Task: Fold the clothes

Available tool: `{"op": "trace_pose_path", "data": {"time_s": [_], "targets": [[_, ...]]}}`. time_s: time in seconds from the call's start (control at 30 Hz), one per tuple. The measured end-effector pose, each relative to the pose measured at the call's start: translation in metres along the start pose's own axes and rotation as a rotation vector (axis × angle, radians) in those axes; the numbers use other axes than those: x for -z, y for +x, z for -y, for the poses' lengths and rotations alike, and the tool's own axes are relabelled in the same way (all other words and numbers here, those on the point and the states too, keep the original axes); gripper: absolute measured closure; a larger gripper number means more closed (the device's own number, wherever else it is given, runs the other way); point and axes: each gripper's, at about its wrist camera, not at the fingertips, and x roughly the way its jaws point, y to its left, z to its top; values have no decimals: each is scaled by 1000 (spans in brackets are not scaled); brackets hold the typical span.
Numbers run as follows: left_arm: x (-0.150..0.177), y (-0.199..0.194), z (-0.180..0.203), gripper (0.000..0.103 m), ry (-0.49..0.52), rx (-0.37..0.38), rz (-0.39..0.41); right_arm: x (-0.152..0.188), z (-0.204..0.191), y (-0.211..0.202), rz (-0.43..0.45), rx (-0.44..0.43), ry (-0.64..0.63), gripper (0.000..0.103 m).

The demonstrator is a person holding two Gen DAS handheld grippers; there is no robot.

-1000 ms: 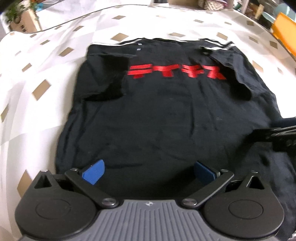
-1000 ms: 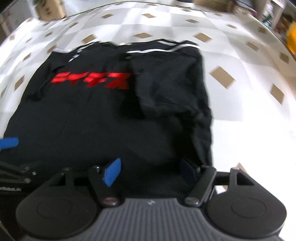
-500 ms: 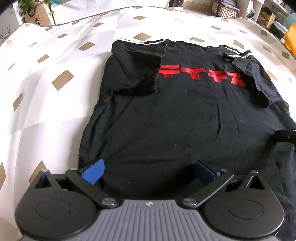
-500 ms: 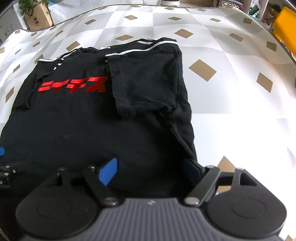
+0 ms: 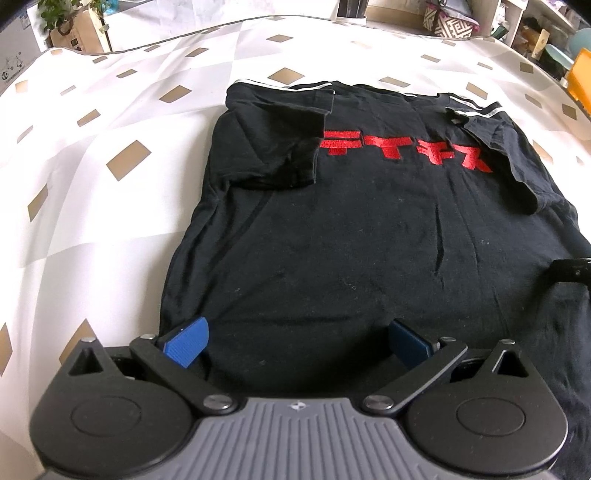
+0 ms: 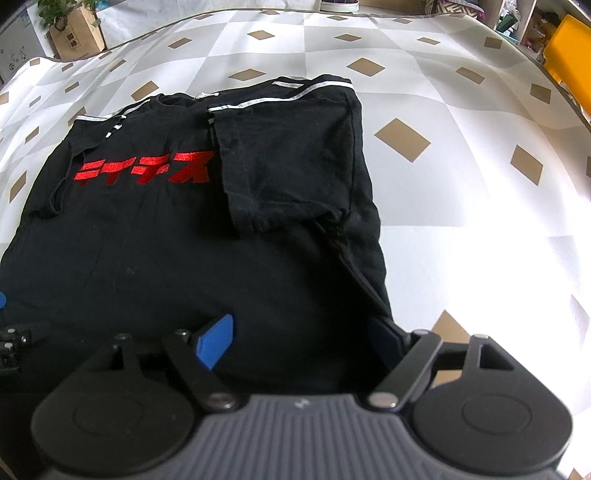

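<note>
Black T-shirt lies flat, sleeves folded in, long axis running from the claws at 6 o'clock up to the collar at 12. Left gripper and right gripper hang spread over the hem corners, pinching nothing; the right's jaws have just been opening. Beneath, a diamond-patterned sheet; clutter and a cardboard box behind.

This looks like a lived-in room of a home, likely a bedroom. A wide soft bed fills the view, covered by a white sheet with tan diamonds. Beyond its far left edge stands a potted plant in a cardboard box. At the far right are cluttered shelves, a patterned bag and a yellow bin.
</note>
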Motion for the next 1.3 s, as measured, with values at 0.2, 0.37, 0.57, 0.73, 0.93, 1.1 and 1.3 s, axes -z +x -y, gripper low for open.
{"op": "trace_pose_path", "data": {"time_s": [0.2, 0.37, 0.57, 0.73, 0.93, 1.1, 1.3], "targets": [[-4, -1, 8, 1, -7, -9, -3, -5, -7, -5, 11, -42, -1, 29], [-19, -4, 25, 1, 7, 18, 32, -14, -21, -9, 45, -82, -10, 29], [-34, 10, 33, 1, 10, 21, 11, -29, -30, 0, 47, -93, 9, 29], [-42, 21, 29, 1, -14, 1, 20, -35, -34, 12, 38, -93, 31, 29], [-44, 24, 17, 0, -55, -27, 39, -34, -33, 19, 41, 7, -2, 26], [-43, 24, 8, 0, -71, -37, 48, -31, -22, 18, 48, 20, 24, 25], [-41, 24, 3, 0, -71, -39, 59, -30, -15, 17, 55, 27, 32, 22]]}}
